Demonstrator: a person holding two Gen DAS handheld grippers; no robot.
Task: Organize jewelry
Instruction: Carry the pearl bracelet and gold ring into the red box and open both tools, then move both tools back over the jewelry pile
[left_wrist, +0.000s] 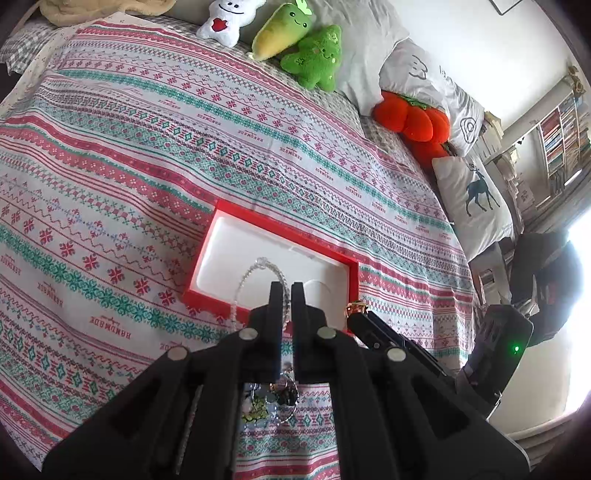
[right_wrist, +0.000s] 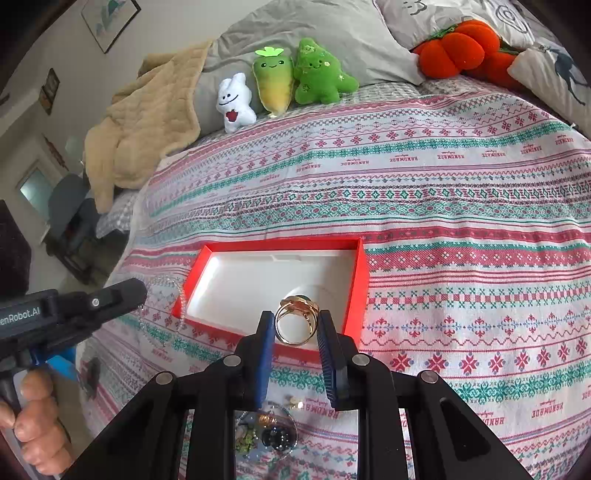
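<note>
The right gripper (right_wrist: 295, 326) clamps a gold ring (right_wrist: 296, 320), the red box (right_wrist: 360, 288) at twelve o'clock just beyond. The left gripper (left_wrist: 286, 291), pinching a clear beaded bracelet (left_wrist: 258, 280), faces likewise.

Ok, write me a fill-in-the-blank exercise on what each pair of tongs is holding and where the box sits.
1. The right tongs are shut on a gold ____.
2. The left tongs grip a clear beaded ____.
3. The open box with a white lining has ____ outer walls.
4. The box lies on a patterned ____, in front of three plush toys.

Missing words: ring; bracelet; red; bedspread
</note>
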